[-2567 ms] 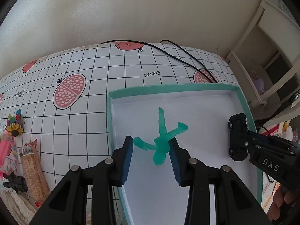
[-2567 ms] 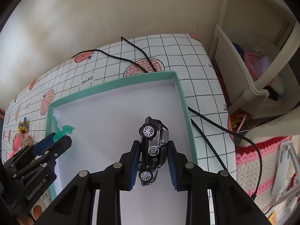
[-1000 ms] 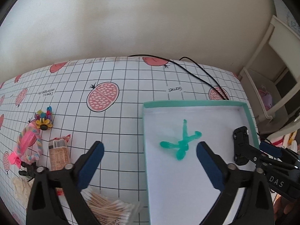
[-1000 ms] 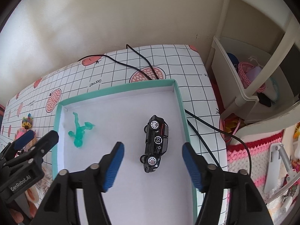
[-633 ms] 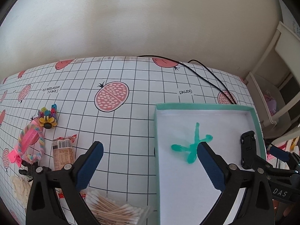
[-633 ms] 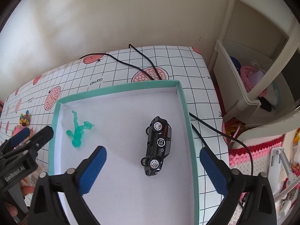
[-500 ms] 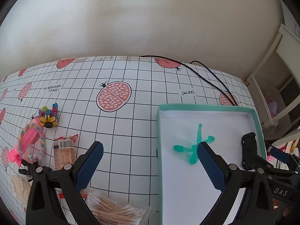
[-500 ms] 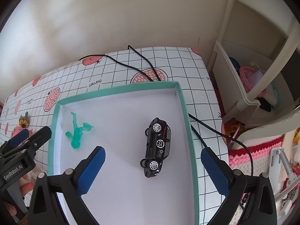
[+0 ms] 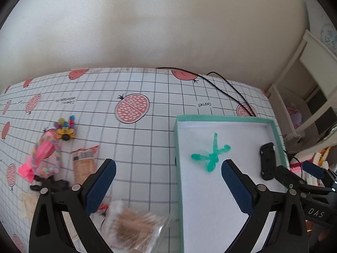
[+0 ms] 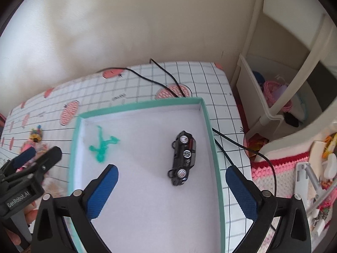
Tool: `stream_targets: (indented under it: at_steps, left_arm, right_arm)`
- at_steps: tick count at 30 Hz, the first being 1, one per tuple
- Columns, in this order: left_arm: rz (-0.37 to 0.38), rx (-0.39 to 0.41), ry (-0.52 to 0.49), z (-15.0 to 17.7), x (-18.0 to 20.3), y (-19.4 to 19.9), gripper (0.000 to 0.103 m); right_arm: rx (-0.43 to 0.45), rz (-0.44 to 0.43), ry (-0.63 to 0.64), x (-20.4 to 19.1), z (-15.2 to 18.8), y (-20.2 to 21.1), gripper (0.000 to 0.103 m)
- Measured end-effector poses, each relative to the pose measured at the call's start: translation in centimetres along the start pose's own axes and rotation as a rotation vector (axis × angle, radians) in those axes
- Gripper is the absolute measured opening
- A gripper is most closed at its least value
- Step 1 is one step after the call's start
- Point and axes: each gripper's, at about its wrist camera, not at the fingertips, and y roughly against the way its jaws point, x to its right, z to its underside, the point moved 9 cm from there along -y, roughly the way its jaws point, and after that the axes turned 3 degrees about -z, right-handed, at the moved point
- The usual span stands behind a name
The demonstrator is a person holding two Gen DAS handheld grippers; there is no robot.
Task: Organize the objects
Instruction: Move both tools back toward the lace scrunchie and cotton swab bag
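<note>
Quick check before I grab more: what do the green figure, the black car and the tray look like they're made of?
Green figure: translucent, glossy, probably soft rubbery plastic.
Black car: hard and shiny with silver wheels; painted metal or plastic, cannot tell which.
Tray: matte teal rim, white inside, crisp corners; looks like a cardboard box lid.

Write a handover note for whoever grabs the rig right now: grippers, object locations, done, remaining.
Left hand-held gripper: open, empty, held above the table by the box's left wall.
Right hand-held gripper: open, empty, held over the box interior.
In the teal-rimmed box: green toy figure near the left wall, black toy car on its side toward the right wall. Both are free of the fingers.
Still on the tablecloth, left of the box: colourful flower clip, pink braided hair tie, snack packet, a dark clip, cotton swab pack.
Done: two toys boxed. Left: presumably the remaining items.
</note>
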Motion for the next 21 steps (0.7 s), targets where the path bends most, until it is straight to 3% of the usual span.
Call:
stream_targets:
  at_steps: [11, 21]
  left_arm:
    - [-0.006, 0.066, 0.048, 3.3, -6.1, 6.9, 0.1]
    - [-0.033, 0.064, 0.153, 7.5, -13.6, 8.6, 0.1]
  right_arm:
    - [0.067, -0.064, 0.063, -7.6, 3.2, 6.1, 0.103]
    - [0.062, -0.141, 0.133, -15.9, 8.4, 6.1, 0.103]
